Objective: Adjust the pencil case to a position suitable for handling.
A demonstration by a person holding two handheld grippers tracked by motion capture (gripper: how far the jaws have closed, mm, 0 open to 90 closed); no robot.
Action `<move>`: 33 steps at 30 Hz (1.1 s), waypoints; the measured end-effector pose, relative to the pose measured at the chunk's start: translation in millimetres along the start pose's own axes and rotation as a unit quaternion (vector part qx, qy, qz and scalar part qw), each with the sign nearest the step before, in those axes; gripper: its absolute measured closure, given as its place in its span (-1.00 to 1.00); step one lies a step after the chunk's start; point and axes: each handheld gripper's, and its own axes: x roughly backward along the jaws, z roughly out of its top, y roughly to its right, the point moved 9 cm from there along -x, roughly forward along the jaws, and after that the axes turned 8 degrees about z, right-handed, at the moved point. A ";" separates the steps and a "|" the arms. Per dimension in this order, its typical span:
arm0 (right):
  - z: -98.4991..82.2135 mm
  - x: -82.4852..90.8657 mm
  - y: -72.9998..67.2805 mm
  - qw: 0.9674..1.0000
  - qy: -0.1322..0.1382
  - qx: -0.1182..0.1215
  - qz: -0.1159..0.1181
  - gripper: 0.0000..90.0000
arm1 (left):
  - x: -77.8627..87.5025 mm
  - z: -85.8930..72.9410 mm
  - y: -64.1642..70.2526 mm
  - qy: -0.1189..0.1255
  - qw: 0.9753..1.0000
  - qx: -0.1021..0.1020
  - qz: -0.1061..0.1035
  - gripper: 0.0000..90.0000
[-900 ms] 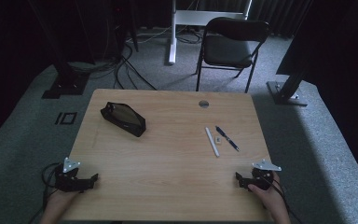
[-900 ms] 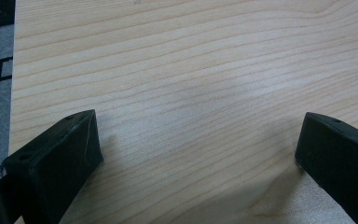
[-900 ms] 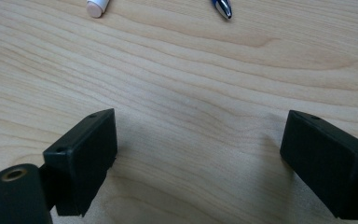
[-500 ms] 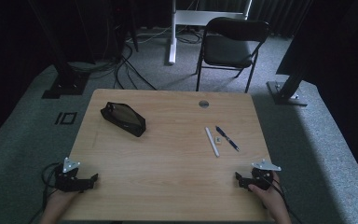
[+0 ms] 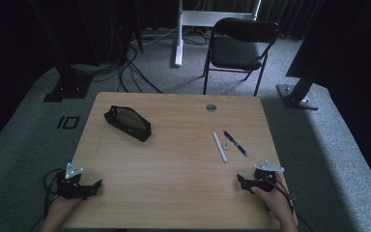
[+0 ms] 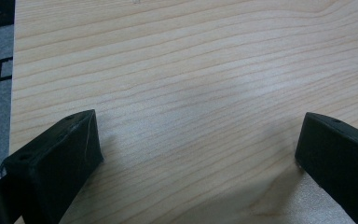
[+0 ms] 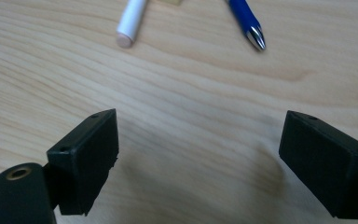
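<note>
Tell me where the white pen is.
High view: the white pen lies right of the table's middle, just left of the blue pen, ahead of the right claw.

1. White pen (image 5: 220,146): slim white cylinder, lying flat on the wooden table (image 5: 174,145), right of centre, its long axis running toward the near edge.
2. Blue pen (image 5: 235,143): dark blue barrel with a silver tip, flat, just right of the white pen, angled away from it.
3. Small pale eraser (image 5: 226,145): between the two pens.
</note>
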 end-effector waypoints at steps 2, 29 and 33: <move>3.4 -1.8 -2.1 1.000 0.000 0.005 -0.001 -0.74 | 0.1 0.0 0.0 0.000 1.000 0.000 0.000 -0.99; 59.0 -25.6 -49.9 0.997 0.036 0.034 0.057 -0.71 | 0.0 0.1 0.1 0.000 1.000 0.001 0.000 -0.99; 63.0 -30.3 -56.2 0.996 0.037 0.037 0.066 -0.71 | 0.0 0.1 0.1 0.001 1.000 0.001 0.000 -0.99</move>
